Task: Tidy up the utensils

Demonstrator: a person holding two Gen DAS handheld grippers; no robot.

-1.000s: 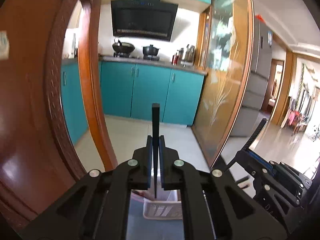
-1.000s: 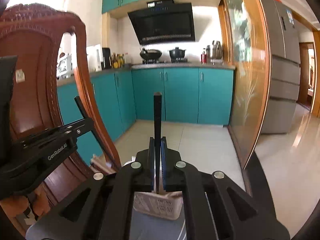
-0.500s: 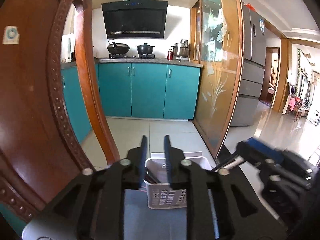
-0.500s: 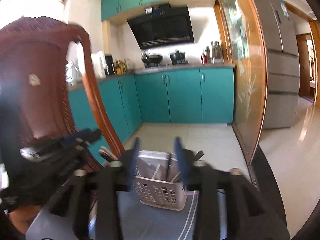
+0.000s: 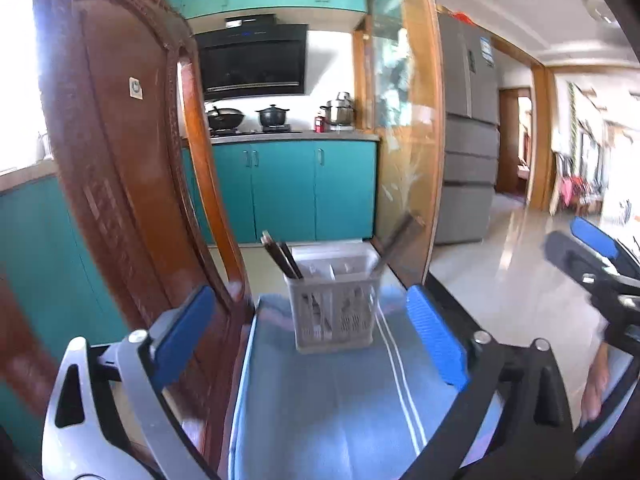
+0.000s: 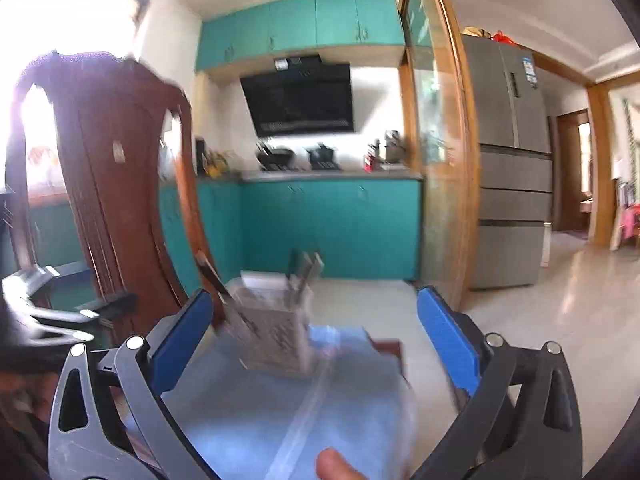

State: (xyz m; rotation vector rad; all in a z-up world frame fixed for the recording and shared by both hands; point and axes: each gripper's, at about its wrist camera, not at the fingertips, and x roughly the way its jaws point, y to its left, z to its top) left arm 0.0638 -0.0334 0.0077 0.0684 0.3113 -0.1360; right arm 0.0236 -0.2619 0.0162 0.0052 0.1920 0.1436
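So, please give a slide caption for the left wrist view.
Open left claw faces a utensil basket holding dark chopsticks.

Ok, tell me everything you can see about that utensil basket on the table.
The utensil basket is a small pale grey plastic caddy with perforated sides and inner dividers. It stands upright on a blue mat at the table's far end, beside a wooden chair. Dark chopsticks lean out at its left corner, another dark utensil at its right. Nothing grips it.
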